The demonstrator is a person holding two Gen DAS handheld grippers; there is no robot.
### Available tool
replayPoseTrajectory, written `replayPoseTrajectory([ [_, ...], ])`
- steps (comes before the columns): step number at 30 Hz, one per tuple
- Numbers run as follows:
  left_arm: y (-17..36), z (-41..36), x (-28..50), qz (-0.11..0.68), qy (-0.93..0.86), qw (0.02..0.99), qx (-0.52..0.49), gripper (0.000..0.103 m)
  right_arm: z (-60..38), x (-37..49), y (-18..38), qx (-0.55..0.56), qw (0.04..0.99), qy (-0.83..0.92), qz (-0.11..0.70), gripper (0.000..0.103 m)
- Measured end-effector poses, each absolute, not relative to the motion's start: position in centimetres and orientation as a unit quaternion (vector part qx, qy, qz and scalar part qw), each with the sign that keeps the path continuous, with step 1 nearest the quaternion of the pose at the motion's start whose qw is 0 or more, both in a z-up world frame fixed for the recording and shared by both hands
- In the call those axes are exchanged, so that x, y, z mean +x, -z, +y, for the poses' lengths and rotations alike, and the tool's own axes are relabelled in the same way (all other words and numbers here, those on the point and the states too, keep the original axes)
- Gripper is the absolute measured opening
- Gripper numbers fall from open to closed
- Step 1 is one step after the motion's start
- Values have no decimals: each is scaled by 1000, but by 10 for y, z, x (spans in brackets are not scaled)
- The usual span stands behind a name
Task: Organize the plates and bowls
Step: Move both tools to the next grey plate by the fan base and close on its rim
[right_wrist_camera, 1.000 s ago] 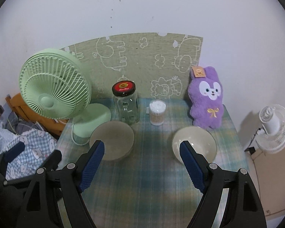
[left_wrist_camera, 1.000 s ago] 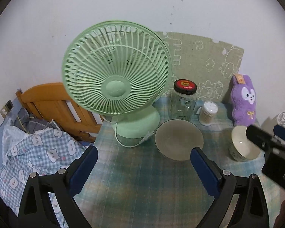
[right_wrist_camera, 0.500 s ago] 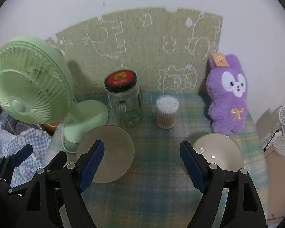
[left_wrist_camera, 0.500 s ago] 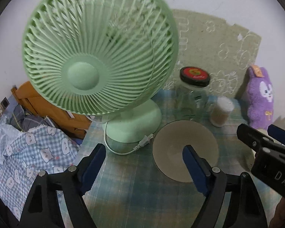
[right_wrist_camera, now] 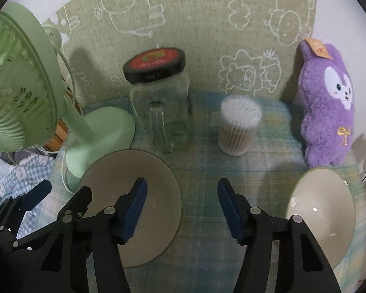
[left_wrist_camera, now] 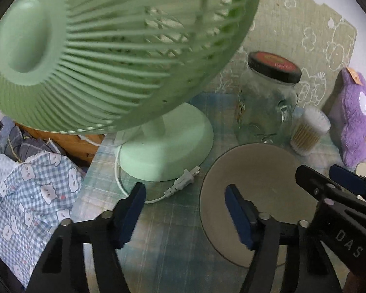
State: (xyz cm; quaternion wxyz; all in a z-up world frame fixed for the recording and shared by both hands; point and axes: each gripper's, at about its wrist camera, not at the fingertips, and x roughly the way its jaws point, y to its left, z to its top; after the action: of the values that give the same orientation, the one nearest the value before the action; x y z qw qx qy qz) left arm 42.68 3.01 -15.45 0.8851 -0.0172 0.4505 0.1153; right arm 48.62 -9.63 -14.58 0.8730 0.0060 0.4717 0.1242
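A beige plate (left_wrist_camera: 258, 195) lies on the checked tablecloth in front of the glass jar; it also shows in the right wrist view (right_wrist_camera: 144, 190). A cream bowl (right_wrist_camera: 322, 210) stands at the right, below the purple plush. My left gripper (left_wrist_camera: 185, 210) is open and empty, its right finger over the plate's left rim. My right gripper (right_wrist_camera: 181, 207) is open and empty, between plate and bowl, its left finger over the plate. It enters the left wrist view (left_wrist_camera: 334, 183) at the right.
A green fan (left_wrist_camera: 114, 48) stands close at the left, its cord and plug (left_wrist_camera: 183, 183) lying beside the plate. A glass jar (right_wrist_camera: 158, 102), a cotton swab tub (right_wrist_camera: 239, 127) and a purple plush (right_wrist_camera: 329, 107) line the back. Checked bedding (left_wrist_camera: 29, 195) lies left of the table.
Both grippers have moved forward and down toward the table. The fan, jar, plate and bowl loom larger. Both grippers stay open.
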Motion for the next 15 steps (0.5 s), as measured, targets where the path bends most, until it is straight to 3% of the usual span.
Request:
replayPoseTrajectory([
  [5, 168, 31, 435, 466, -97, 879, -27, 48, -92, 492, 158, -2, 868, -123, 481, 50],
  [10, 172, 29, 439, 472, -106, 875, -26, 39, -90, 494, 169, -3, 863, -122, 491, 25],
  [15, 173, 27, 441, 476, -95, 874, -34, 27, -88, 494, 172, 7, 860, -131, 493, 18],
])
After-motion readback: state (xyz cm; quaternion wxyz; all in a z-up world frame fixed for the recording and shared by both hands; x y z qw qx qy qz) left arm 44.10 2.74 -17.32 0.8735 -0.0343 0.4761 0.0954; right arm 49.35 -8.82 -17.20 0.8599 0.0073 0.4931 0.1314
